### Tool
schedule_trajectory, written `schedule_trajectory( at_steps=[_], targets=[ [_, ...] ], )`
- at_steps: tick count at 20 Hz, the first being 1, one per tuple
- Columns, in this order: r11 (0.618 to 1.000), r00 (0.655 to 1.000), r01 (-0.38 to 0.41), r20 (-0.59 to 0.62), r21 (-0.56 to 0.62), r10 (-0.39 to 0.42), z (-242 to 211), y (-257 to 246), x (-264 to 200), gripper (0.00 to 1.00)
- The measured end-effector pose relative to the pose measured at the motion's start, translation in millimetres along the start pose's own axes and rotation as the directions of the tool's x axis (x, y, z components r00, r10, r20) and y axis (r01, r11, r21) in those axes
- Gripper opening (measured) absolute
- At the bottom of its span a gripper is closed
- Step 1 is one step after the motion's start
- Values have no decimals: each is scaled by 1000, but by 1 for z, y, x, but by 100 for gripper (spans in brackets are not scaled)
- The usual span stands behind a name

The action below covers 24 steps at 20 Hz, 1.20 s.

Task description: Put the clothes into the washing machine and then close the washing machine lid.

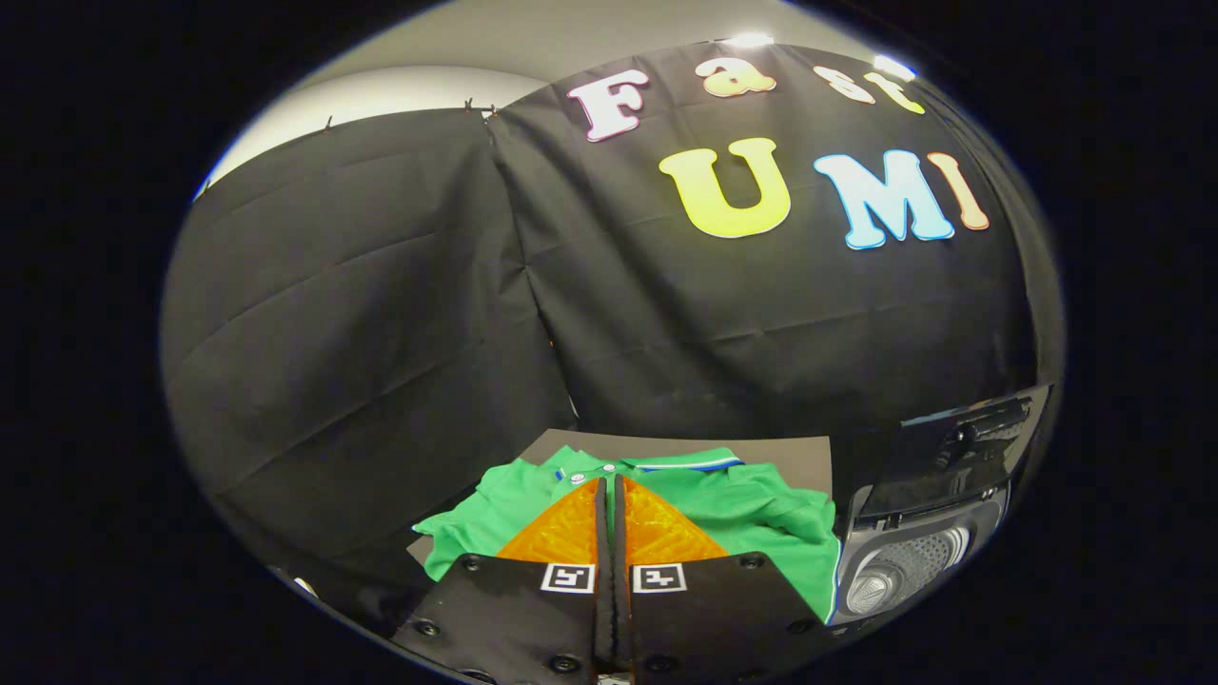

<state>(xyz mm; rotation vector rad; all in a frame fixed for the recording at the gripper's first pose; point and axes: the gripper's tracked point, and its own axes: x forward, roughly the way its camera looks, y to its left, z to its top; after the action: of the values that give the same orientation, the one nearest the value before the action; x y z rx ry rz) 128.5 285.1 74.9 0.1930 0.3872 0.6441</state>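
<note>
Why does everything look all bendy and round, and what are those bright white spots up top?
Gripper view: the fisheye lens bulges straight lines, so the washing machine and green shirt curve around the shut gripper; the ceiling lights glare white; the focus stays fairly sharp.

My gripper (609,485) points at a green polo shirt (761,518), its fingers pressed together with nothing between them. Each finger carries one square black-and-white coded marker (568,577), a pattern of blocks rather than letters or digits. I can read no word, brand or number on the shirt or on the washing machine (913,561) beside it.
</note>
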Motion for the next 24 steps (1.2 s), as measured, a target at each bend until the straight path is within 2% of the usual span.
schedule_trajectory(
  at_steps=[2,5,8,10,15,19,24],
  targets=[
    [1000,1000,0,22,-6,0,8,-3,-4,1],
    [999,987,-16,161,41,9,57,0,-27,1],
    [1000,991,-14,134,-20,16,75,0,-31,1],
    [998,998,-13,55,-68,17,52,1,-28,1],
    [995,998,46,-41,-93,-49,-12,1,-11,99],
    [987,984,84,-143,-135,-104,-56,3,7,98],
    [978,962,134,-217,-161,-168,-90,-8,19,98]
  ],
)
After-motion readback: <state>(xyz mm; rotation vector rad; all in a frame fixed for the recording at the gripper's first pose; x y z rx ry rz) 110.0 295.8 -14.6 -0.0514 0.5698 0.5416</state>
